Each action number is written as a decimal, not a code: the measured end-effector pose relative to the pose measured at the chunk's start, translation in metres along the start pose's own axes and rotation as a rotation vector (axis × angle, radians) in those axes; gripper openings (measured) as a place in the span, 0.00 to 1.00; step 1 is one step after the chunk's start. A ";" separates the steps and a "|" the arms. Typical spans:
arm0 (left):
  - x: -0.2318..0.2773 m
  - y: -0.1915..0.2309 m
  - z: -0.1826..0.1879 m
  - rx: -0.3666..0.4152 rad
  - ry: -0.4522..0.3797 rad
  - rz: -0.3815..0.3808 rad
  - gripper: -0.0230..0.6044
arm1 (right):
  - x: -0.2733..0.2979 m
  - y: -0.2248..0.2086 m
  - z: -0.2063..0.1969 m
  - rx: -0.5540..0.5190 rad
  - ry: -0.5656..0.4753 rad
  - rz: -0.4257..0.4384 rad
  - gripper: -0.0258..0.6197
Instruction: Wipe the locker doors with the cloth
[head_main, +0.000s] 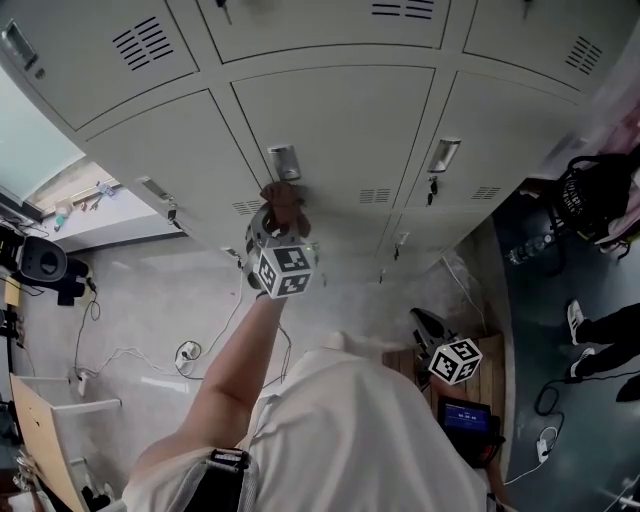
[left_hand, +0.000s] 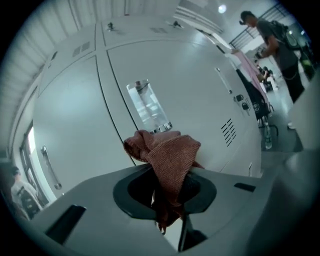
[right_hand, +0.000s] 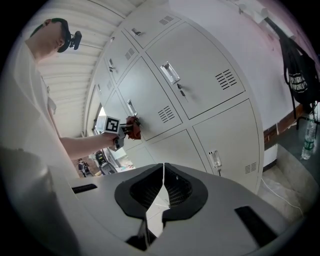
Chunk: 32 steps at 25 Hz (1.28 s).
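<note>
A reddish-brown cloth (left_hand: 167, 160) is bunched between the jaws of my left gripper (left_hand: 167, 192), which is shut on it. In the head view the left gripper (head_main: 278, 240) presses the cloth (head_main: 284, 203) against a grey locker door (head_main: 340, 120), just below its metal handle (head_main: 284, 161). The handle (left_hand: 148, 106) stands right above the cloth in the left gripper view. My right gripper (head_main: 428, 345) hangs low at my side, away from the lockers; its jaws (right_hand: 163, 192) are shut with nothing between them. The right gripper view also catches the left gripper with the cloth (right_hand: 132, 127).
Rows of grey lockers (right_hand: 200, 75) fill the wall. A black bag (head_main: 590, 195) hangs at the right, a water bottle (head_main: 525, 250) stands on the floor below it. Cables and a power strip (head_main: 185, 352) lie on the floor at left. A person (left_hand: 277, 45) stands at the far right.
</note>
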<state>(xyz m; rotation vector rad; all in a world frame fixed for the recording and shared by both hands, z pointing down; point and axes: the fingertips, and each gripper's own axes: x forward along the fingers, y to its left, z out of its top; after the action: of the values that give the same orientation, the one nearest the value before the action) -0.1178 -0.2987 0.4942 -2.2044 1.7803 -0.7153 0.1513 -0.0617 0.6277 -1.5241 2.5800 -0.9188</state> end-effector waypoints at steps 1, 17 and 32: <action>-0.001 0.002 0.003 0.041 -0.007 0.011 0.16 | 0.001 0.001 0.000 0.000 0.000 0.003 0.07; -0.006 0.013 -0.016 0.002 0.087 -0.073 0.16 | 0.009 0.003 -0.002 0.012 0.012 0.018 0.07; -0.017 -0.027 0.116 0.371 -0.206 0.045 0.16 | -0.002 -0.010 -0.004 0.044 -0.014 -0.016 0.07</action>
<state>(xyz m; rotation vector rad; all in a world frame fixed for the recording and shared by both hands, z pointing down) -0.0394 -0.2908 0.4035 -1.9106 1.4582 -0.7128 0.1597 -0.0618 0.6350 -1.5373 2.5235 -0.9564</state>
